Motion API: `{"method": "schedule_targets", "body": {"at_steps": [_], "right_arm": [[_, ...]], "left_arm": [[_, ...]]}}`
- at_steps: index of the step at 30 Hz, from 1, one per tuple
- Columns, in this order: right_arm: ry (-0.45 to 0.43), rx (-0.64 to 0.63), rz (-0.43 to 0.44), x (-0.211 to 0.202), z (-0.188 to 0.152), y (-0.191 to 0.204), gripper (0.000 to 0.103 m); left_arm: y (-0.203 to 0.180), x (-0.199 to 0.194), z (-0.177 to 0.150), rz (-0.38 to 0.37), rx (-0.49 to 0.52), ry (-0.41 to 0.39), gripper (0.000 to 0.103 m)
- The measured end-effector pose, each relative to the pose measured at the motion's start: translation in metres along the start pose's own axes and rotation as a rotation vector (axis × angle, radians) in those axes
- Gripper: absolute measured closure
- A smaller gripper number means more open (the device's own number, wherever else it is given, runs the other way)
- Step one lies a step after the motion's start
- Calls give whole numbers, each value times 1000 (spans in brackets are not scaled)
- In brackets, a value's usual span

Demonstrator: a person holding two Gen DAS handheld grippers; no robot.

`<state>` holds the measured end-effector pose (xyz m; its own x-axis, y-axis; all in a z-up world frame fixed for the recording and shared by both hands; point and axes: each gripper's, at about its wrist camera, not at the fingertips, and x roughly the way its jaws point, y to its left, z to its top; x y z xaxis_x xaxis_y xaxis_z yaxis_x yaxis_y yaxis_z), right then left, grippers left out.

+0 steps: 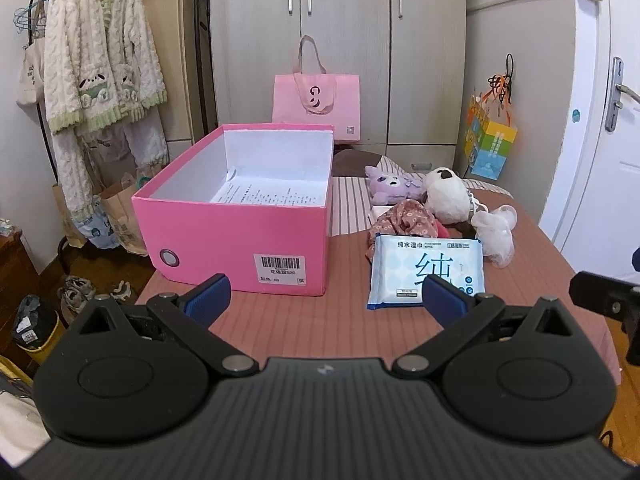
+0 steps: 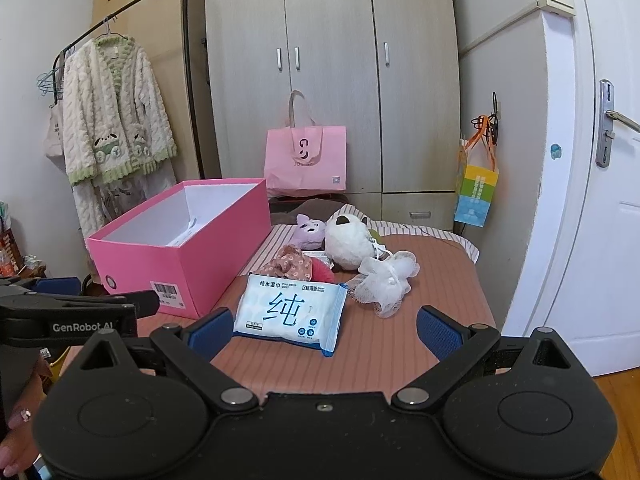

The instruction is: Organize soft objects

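An open pink box stands on the left of the pink-covered table, with printed paper inside. To its right lie a wet wipes pack, a floral cloth, a white mesh bath ball, a white plush toy and a purple plush toy. My left gripper is open and empty, near the box and the wipes. My right gripper is open and empty, just before the wipes.
A pink tote bag leans on the wardrobe behind the table. A clothes rack with a fleece robe stands at left, with bags and shoes below. A white door is at right. The left gripper shows at the right wrist view's left edge.
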<state>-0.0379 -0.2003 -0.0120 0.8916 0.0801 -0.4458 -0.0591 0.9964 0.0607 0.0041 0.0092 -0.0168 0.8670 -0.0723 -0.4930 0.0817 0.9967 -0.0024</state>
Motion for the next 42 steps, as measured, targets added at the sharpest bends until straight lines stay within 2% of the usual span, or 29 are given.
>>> {"method": "schedule_targets", "body": {"at_steps": [27,35,42], "right_arm": [[7,-7,9,2,-2,1,2],[-44,-39,21,-3,-7,4,2],[-77,-83,26,-4,-8,8,2]], "left_arm": [[0,2,-4,-10,5,0,0],[-2,-4,-12,18,46,-115,0],[8,-4,-7,-45,16,-143,0]]}}
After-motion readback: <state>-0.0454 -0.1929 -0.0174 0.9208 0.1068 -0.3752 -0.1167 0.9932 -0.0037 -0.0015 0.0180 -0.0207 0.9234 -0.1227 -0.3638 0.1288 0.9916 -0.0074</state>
